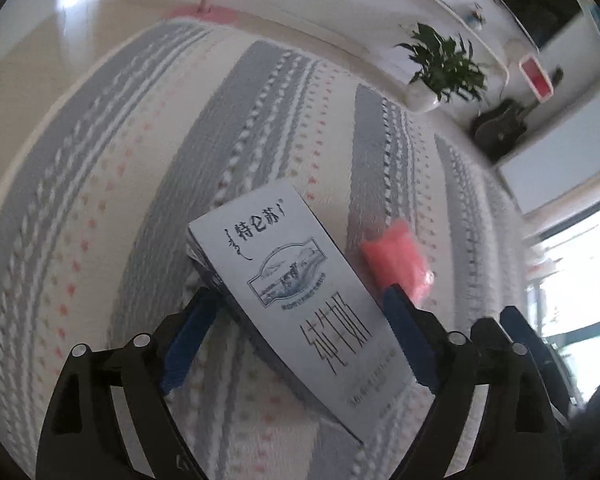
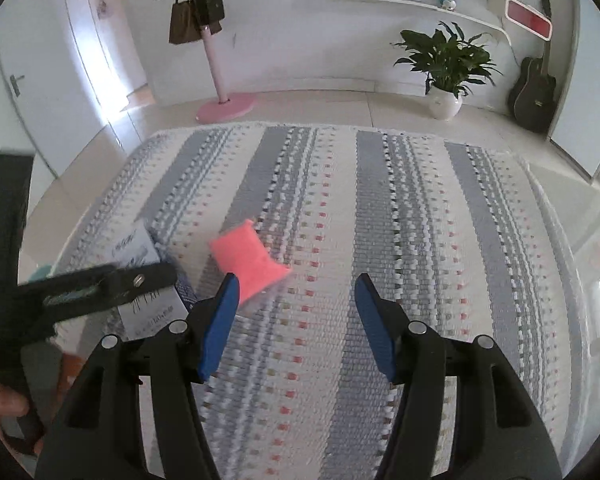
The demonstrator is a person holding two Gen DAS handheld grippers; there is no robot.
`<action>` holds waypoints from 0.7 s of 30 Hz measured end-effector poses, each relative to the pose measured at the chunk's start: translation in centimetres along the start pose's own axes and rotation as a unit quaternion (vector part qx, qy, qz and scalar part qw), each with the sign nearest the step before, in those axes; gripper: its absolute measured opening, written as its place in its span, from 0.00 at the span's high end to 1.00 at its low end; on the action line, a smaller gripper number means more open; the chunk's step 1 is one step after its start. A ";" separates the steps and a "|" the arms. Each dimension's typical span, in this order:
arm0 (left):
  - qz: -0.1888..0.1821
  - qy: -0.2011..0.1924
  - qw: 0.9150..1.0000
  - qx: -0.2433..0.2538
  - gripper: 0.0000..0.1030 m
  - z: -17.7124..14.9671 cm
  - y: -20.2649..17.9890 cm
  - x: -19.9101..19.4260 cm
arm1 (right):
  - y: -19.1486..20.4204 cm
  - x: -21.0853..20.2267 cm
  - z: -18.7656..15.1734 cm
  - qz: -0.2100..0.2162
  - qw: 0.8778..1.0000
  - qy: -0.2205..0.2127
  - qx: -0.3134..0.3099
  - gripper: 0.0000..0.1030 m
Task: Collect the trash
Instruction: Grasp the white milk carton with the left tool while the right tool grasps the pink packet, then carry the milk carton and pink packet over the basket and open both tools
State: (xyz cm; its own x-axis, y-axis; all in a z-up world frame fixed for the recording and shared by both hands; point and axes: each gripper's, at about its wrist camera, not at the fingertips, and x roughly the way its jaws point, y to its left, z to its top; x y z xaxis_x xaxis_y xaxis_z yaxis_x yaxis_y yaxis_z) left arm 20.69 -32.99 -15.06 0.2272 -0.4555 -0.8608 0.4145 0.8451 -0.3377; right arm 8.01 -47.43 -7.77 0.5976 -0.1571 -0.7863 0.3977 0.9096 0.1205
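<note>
A white-and-blue milk carton lies on the striped rug between the fingers of my left gripper. The jaws stand wide on either side of it and I cannot tell if the pads touch it. A pink wrapper lies just right of the carton. In the right wrist view the pink wrapper lies on the rug just ahead of the left fingertip of my right gripper, which is open and empty. The carton shows at left, partly hidden by the left gripper's black frame.
The grey, white and pink striped rug covers a pale tiled floor. Along the far wall stand a pink coat stand with bags, a potted plant and a black guitar.
</note>
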 end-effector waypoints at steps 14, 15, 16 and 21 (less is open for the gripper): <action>-0.038 0.015 0.987 0.154 0.45 -0.9 3.3 -3.3 | 3.3 3.9 1.0 0.003 0.997 0.019 -0.069 0.34; -0.045 0.016 0.988 0.148 0.45 -1.0 3.9 -3.5 | 3.7 4.4 1.1 0.002 0.997 0.023 -0.073 0.30; -0.050 0.015 0.988 0.143 0.45 -1.1 4.6 -3.7 | 4.0 4.9 1.3 0.000 0.997 0.027 -0.076 0.29; -0.063 0.002 0.989 0.136 0.45 -2.2 6.8 -5.4 | 4.9 6.6 1.2 -0.020 0.997 0.037 -0.069 0.31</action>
State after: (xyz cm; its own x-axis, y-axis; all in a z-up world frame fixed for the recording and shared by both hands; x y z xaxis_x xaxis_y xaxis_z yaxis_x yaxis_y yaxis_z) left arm 20.32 -24.14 -13.54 0.1557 -0.5513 -0.8196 0.6608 0.6749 -0.3284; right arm 14.70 -44.50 -11.61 0.5280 -0.1699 -0.8321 0.3170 0.9484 0.0076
